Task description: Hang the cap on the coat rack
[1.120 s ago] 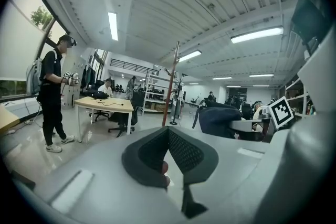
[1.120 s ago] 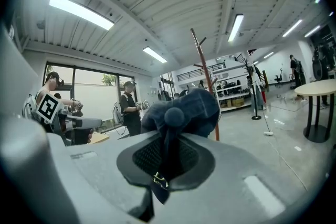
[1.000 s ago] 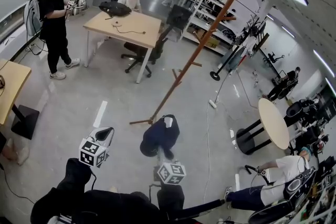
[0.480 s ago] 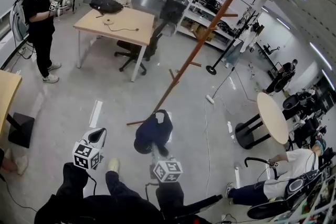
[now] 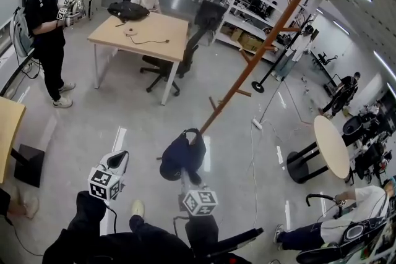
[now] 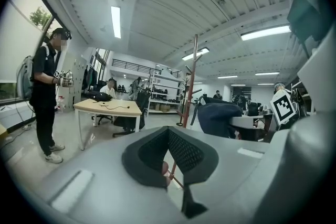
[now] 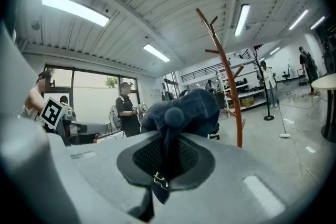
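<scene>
Navy cloth cap (image 5: 182,154): soft, light, floppy. Right gripper (image 5: 187,177) clamped on what looks like its rear strap, a sound hold; cap near coat rack (image 5: 247,78), unhung. Left gripper (image 5: 117,161) closed, empty.

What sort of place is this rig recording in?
Likely an open-plan lab or workshop office: a wooden desk with an office chair, and stocked metal shelving along the back.
</scene>
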